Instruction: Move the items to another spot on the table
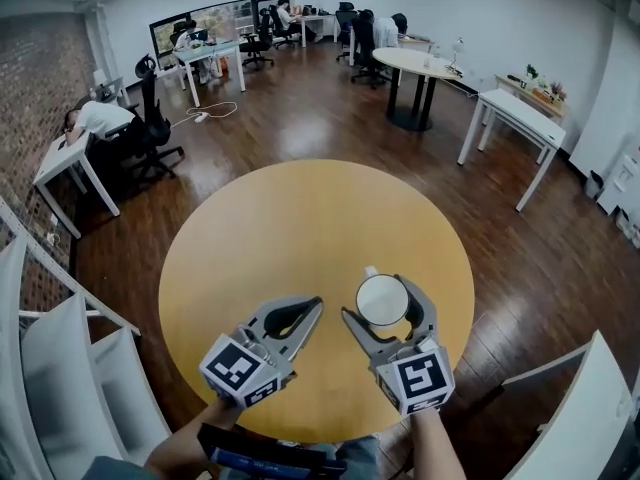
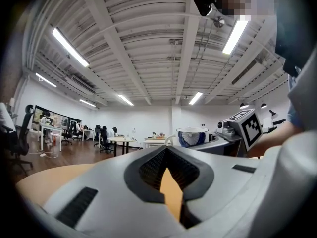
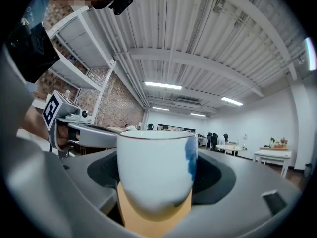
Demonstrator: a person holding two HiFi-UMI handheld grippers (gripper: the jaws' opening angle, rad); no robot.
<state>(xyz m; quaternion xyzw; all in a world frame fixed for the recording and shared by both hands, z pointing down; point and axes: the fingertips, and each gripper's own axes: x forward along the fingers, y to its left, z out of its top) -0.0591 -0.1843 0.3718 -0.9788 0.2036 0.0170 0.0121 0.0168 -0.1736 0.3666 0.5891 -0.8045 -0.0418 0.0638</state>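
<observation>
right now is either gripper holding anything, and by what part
The right gripper flanks the white cup at its body; whether the jaws press it can't be told. The left gripper is shut, empty.

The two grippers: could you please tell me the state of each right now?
Left gripper: closed, holding nothing.
Right gripper: closed on the white cup.

Left tool and right tool: both pale grey plastic, black ribbed pads, white cubes at the back (black square markers).
</observation>
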